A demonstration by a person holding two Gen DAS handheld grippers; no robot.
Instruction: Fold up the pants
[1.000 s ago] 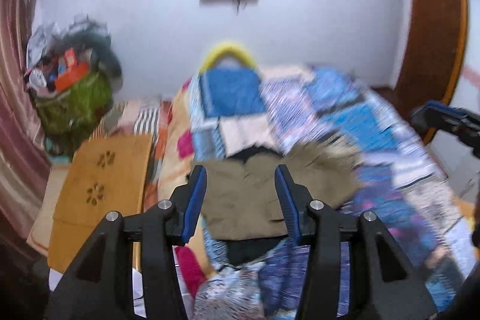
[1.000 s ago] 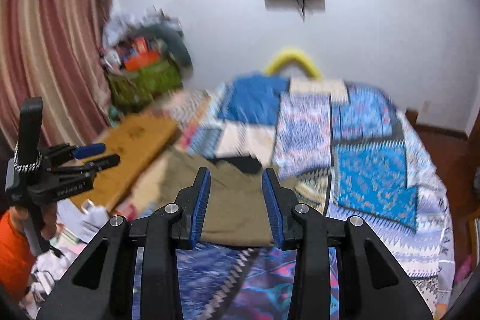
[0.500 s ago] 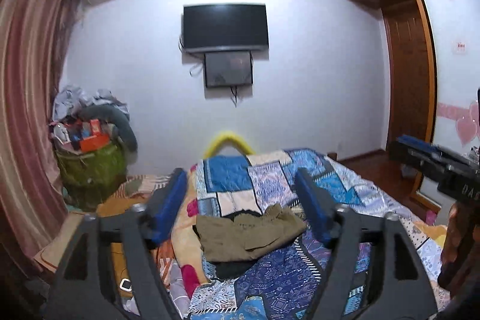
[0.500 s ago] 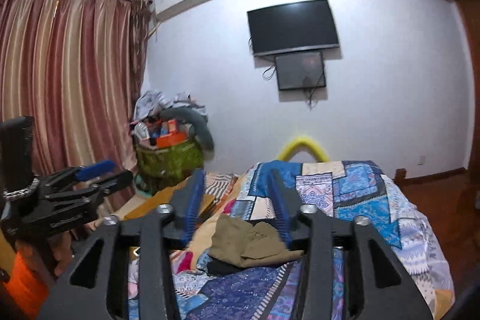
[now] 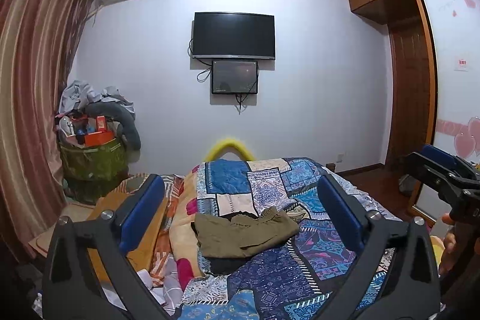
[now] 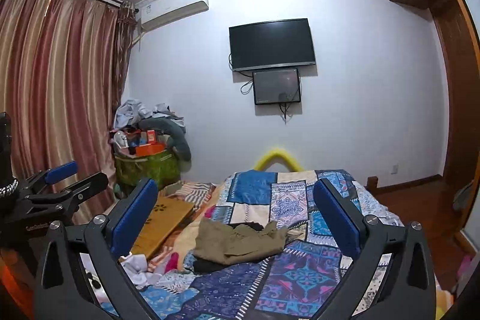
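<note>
Olive-green pants (image 5: 243, 234) lie folded in a loose bundle on the patchwork bedspread (image 5: 270, 194), on top of a dark garment. They also show in the right wrist view (image 6: 240, 240). My left gripper (image 5: 240, 215) is wide open and empty, held well back from the pants. My right gripper (image 6: 237, 215) is also wide open and empty, back from the bed. Each gripper shows at the edge of the other's view: the right one (image 5: 444, 176), the left one (image 6: 60, 185).
A wooden board (image 6: 163, 218) leans beside the bed on the left. A green basket piled with clutter (image 5: 90, 152) stands by the curtain. A TV (image 5: 234, 35) hangs on the far wall. A wardrobe (image 5: 411, 80) stands at right. Loose clothes (image 6: 135, 266) lie near the bed's front left.
Both grippers have opened wide and pulled back and up from the pants. The pants now lie released on the bed, farther off in both views.
</note>
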